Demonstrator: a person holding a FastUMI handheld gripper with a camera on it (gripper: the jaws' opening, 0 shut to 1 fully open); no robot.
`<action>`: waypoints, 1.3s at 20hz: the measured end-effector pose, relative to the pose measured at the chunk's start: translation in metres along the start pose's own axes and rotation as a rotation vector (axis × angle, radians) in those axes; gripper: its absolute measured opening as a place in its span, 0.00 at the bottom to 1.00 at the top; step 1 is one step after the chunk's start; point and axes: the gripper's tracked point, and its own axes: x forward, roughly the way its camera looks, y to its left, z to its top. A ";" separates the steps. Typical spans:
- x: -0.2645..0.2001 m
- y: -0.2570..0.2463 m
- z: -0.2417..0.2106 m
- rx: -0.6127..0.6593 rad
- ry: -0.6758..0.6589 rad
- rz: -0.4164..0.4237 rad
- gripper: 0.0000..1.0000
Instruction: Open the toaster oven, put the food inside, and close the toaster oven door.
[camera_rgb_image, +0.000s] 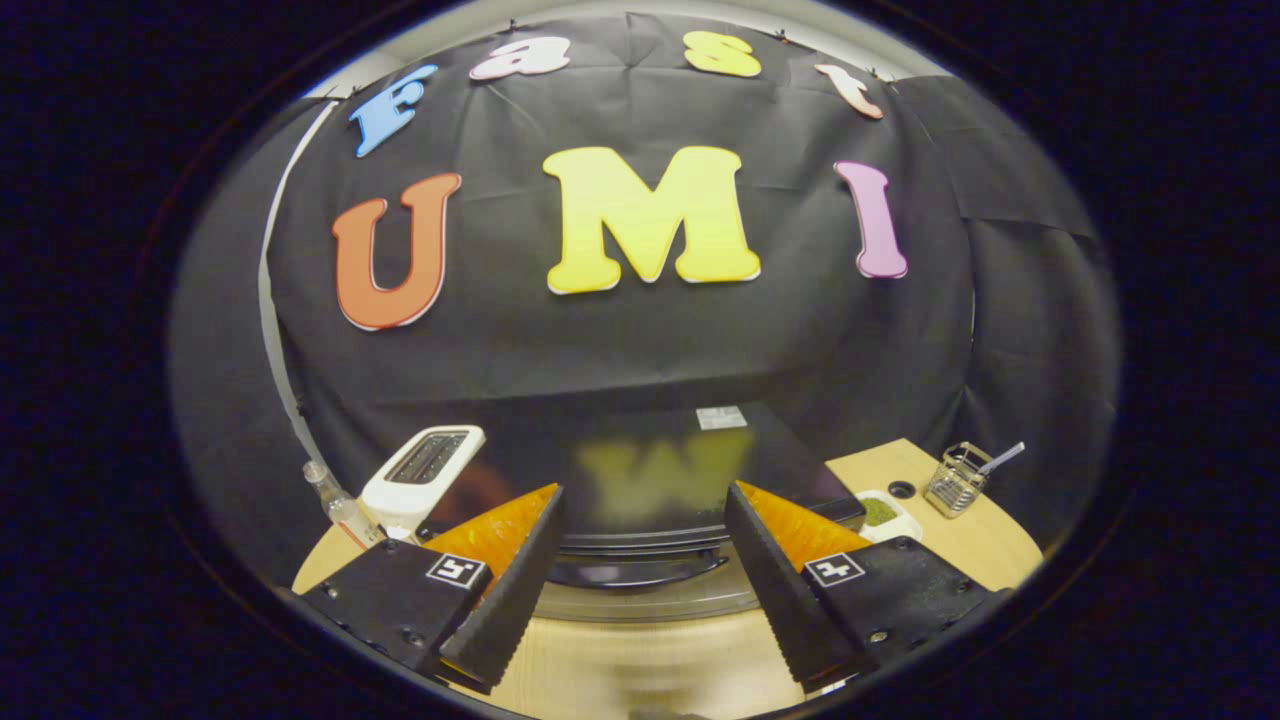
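I look down on a black toaster oven (660, 460) with a glossy top that stands on a wooden table (985, 550). Its dark curved door handle (640, 572) runs along the front edge, between my two fingers. My gripper (643, 497) is open, with a wide gap and nothing held; the fingertips hang above the oven's front edge. A small white dish of green food (880, 512) sits on the table just right of the oven, beyond my right finger. From this angle I cannot tell how the door stands.
A white pop-up toaster (425, 468) stands left of the oven, with a clear bottle (335, 500) beside it. At the table's right corner is a wire basket holding a utensil (958, 478), next to a small dark round hole (901, 489). Black cloth walls close the back.
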 end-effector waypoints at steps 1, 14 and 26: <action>0.007 0.002 -0.009 -0.011 0.019 -0.005 1.00; -0.009 0.005 -0.031 -0.060 0.018 -0.018 1.00; -0.062 -0.002 -0.076 -0.053 0.093 0.030 1.00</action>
